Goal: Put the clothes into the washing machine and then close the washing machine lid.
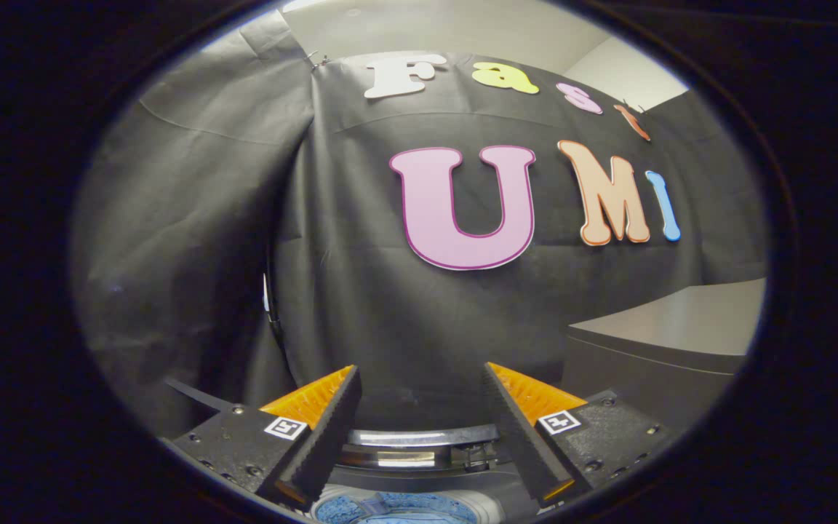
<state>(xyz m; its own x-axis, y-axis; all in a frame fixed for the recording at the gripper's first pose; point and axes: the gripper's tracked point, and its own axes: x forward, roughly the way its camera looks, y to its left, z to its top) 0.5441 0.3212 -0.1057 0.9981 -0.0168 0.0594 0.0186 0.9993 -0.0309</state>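
Below, gripper (423, 429) fingers spread wide, empty — blue clothes (397, 508) in the washing machine (419, 451) beneath.

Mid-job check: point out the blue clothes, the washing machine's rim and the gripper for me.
Blue clothes (397, 507): gripper view, on the fabric below and between the fingers.
Washing machine (419, 437): gripper view, on the shiny rim strip behind the opening.
Gripper (419, 378): gripper view, midway between the fingertips; jaws stand open, holding nothing.
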